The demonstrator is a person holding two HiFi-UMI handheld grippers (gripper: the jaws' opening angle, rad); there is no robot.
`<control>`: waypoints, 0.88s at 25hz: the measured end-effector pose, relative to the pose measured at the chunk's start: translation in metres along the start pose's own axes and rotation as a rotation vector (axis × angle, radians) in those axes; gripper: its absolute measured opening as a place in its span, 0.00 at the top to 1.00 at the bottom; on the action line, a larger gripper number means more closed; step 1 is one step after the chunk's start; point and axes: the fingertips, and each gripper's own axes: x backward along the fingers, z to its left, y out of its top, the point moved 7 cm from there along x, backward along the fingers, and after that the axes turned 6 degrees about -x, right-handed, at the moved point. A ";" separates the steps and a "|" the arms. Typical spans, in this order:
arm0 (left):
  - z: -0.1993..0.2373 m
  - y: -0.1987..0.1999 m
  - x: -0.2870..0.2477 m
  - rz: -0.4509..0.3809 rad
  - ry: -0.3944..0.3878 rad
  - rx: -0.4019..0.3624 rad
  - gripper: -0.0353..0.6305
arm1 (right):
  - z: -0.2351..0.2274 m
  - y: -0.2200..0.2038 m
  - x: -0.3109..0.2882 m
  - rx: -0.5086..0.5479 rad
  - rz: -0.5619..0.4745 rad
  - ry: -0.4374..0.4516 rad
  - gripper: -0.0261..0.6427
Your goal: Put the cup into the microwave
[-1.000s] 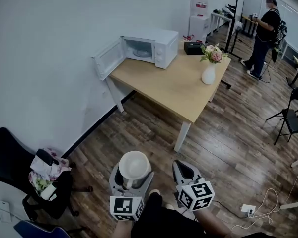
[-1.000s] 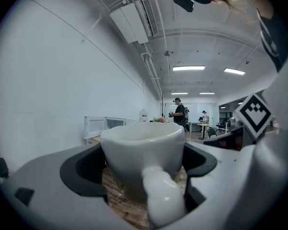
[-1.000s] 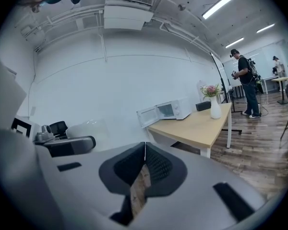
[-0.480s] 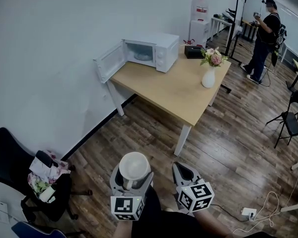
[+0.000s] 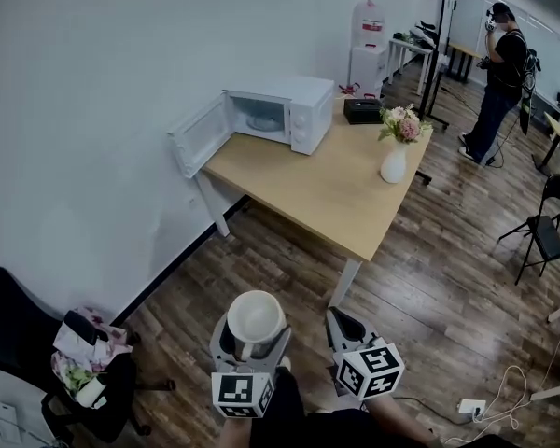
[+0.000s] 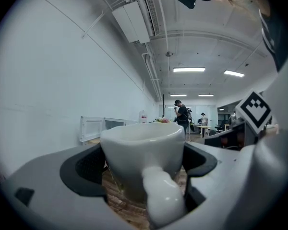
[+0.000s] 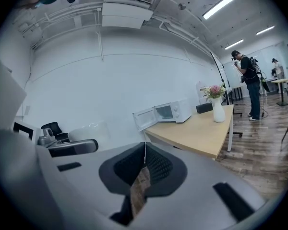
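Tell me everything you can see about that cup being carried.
The cup is plain white and glossy, like ceramic, with a wide open mouth and one thick handle pointing back toward the person. It stands upright and looks empty. The left gripper clamps its sides, holding it in the air above the wooden floor.
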 end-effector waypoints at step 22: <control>0.088 0.014 -0.105 -0.009 -0.072 0.001 0.23 | -0.010 0.042 -0.127 -0.016 -0.012 -0.066 0.97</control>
